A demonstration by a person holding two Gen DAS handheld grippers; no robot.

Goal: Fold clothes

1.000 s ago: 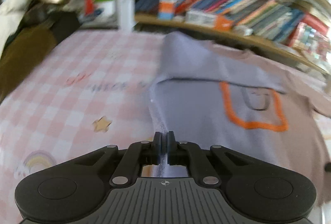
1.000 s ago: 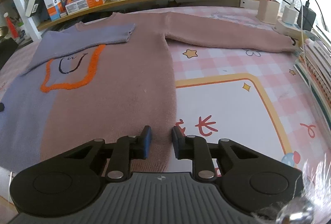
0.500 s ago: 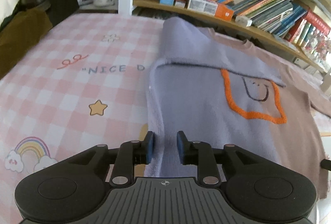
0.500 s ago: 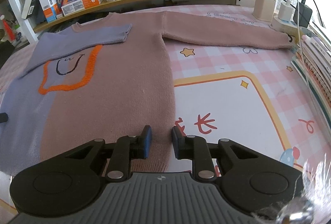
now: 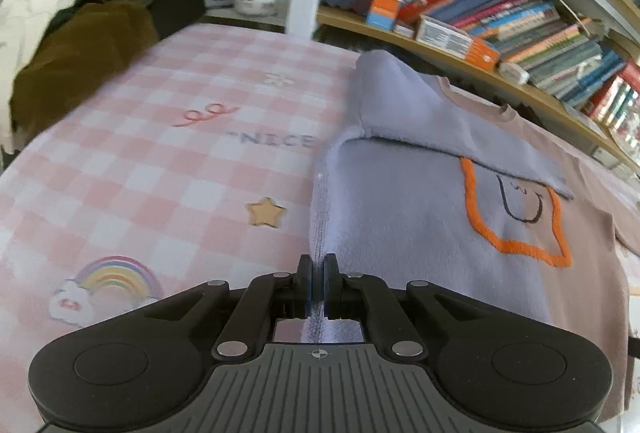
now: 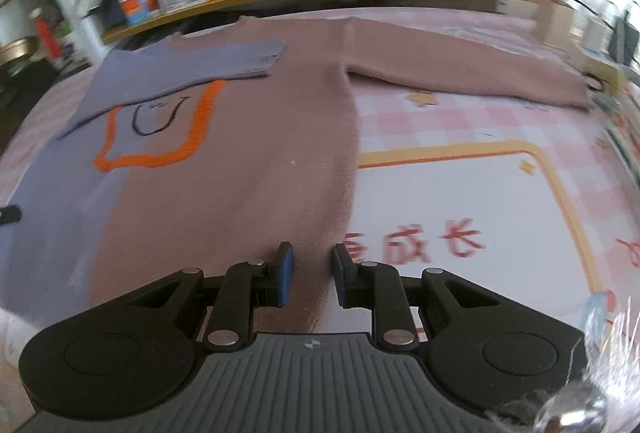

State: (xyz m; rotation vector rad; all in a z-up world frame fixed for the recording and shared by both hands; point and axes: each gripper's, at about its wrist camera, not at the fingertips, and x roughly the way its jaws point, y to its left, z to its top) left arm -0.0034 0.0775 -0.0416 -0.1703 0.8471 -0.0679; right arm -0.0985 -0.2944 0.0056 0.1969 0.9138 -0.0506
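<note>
Slippage is your risk: left gripper (image 5: 318,283) pinches only the sweater (image 5: 400,217)'s thin lilac side edge, while right gripper (image 6: 308,279) stands open astride the brown edge, gripping nothing.

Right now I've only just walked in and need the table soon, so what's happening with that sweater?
A person is folding a two-tone sweater spread flat on the pink checked cloth, using a handheld gripper in each hand. The lilac sleeve is already folded across the chest; the mauve sleeve is still stretched out. The left gripper has just closed its jaws on the lilac side edge near the hem. The right gripper is open over the mauve side edge, gripping nothing yet.
</note>
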